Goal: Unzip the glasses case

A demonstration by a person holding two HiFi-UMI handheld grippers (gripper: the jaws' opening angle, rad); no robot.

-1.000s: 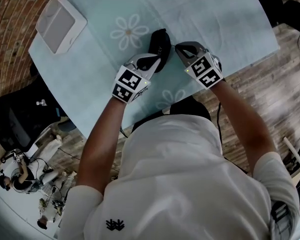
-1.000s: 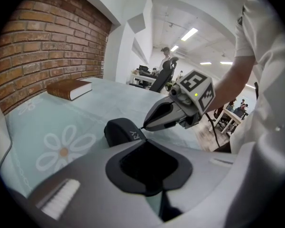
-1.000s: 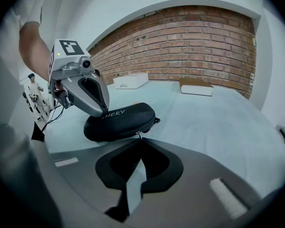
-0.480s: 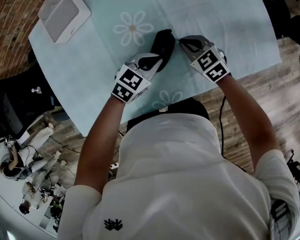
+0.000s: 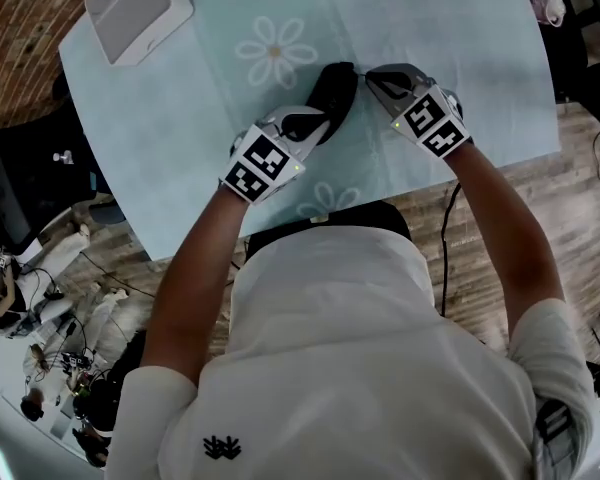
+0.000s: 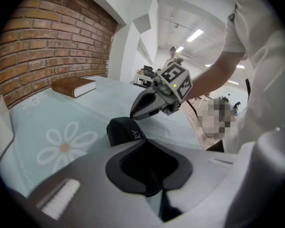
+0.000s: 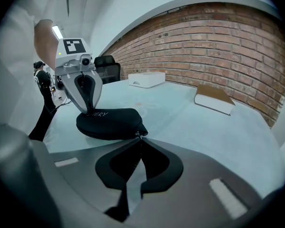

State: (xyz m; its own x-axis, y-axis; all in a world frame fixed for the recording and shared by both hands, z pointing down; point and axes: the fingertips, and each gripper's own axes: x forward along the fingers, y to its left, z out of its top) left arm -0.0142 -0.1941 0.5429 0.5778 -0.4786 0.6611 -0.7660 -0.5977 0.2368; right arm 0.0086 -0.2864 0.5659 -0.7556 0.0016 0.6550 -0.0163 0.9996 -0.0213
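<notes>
A black zipped glasses case lies on the pale blue daisy-print tablecloth. My left gripper is shut on the case's near end; in the left gripper view the case juts out past the jaw tips. My right gripper meets the case's far right end, shut on the small zipper pull. From the right gripper view the case lies just ahead, with the left gripper clamped over its far side. The zip line looks closed.
A white box sits at the table's far left corner. A book lies near the brick wall, also visible as the book. The table's near edge runs just below the grippers. A black chair stands beyond the table.
Both grippers keep their hold on the case. The case, with the grippers, has swung slightly so its far end points more to the right; the head camera has shifted.
</notes>
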